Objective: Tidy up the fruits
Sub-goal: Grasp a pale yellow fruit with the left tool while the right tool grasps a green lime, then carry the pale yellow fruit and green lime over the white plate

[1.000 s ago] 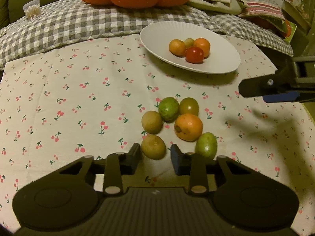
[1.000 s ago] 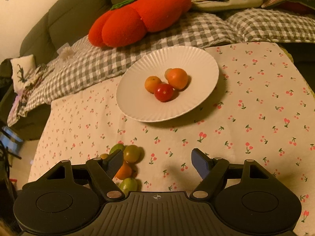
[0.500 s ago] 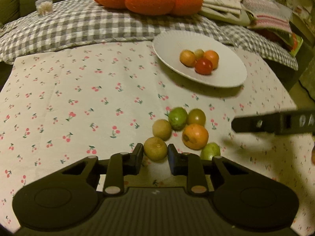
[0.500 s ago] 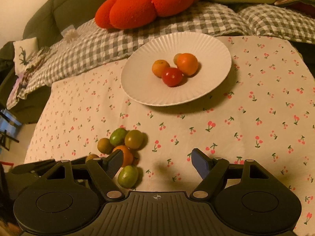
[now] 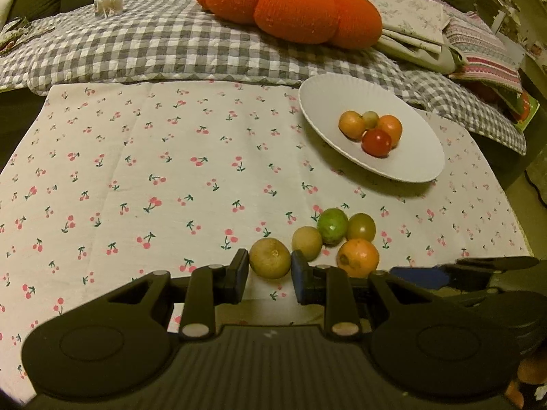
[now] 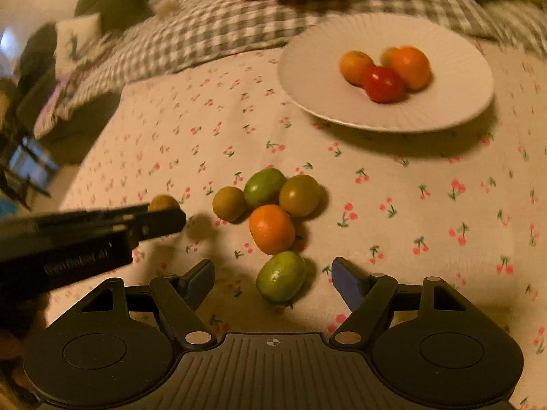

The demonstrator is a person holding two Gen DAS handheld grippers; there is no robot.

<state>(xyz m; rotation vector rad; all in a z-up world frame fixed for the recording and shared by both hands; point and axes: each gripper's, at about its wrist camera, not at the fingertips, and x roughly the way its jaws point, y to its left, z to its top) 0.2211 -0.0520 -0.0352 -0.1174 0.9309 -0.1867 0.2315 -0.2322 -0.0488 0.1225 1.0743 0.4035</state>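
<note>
Plate (image 5: 403, 167) — 4 fruits (image 5: 371, 132); L fingers (image 5: 239, 270) pinch kiwi (image 5: 270, 258).

- Our right gripper (image 6: 273, 278) hangs with its jaws spread wide, a green fruit (image 6: 281, 276) lying between them on the cherry-print cloth (image 6: 393, 177).
- Just beyond sit an orange fruit (image 6: 271, 229) and three greenish ones.
- Our left gripper (image 6: 102, 229) reaches in at left, a brownish fruit (image 6: 163, 202) at its tip.
- The white plate (image 6: 307, 78) holds four fruits.
</note>
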